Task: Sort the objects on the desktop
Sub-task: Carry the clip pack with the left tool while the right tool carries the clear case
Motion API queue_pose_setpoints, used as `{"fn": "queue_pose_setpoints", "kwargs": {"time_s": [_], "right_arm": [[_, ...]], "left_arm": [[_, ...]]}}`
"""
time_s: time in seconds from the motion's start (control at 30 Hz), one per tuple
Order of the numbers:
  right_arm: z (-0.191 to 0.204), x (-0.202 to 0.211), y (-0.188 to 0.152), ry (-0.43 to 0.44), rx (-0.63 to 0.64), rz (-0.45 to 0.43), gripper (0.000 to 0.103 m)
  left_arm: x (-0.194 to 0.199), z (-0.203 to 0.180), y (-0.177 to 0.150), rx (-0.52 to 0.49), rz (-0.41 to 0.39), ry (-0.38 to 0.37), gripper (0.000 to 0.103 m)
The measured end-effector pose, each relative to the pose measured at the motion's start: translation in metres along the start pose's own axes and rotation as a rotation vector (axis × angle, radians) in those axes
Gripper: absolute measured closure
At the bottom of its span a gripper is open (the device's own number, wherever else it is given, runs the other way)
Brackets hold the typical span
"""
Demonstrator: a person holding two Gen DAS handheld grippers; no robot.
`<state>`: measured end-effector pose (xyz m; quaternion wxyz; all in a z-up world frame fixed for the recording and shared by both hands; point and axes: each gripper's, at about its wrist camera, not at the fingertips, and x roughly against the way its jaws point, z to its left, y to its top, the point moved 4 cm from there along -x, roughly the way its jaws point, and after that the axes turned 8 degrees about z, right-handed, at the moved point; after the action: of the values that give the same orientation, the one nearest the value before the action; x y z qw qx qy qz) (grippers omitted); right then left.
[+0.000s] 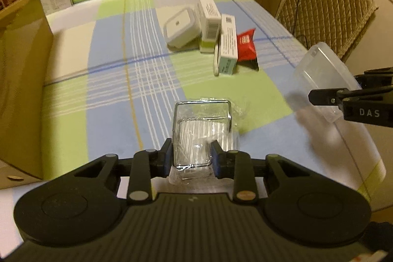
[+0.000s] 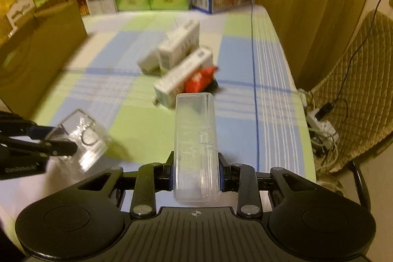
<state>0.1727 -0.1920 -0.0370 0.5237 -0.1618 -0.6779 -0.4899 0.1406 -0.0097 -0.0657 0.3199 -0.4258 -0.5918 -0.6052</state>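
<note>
Dim, warm yellowish light; fisheye-bent edges, and motion blur throughout.

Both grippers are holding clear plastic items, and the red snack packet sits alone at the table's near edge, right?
Not quite. The red snack packet lies mid-table against the white cardboard boxes, per the left wrist view. The left gripper and right gripper do grip clear items.

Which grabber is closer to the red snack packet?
Right. The right gripper, holding a clear case, points almost at the red snack packet; the left gripper is farther back and aside.
</note>
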Motion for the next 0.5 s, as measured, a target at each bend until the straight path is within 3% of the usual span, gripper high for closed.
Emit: {"fn": "queue_pose_setpoints", "kwargs": {"time_s": [0.5], "right_arm": [[0.101, 0.070, 0.030, 0.142, 0.070, -0.113, 0.075]], "left_arm": [[0.118, 0.047, 0.000, 0.074, -0.141, 0.088, 0.077]]}}
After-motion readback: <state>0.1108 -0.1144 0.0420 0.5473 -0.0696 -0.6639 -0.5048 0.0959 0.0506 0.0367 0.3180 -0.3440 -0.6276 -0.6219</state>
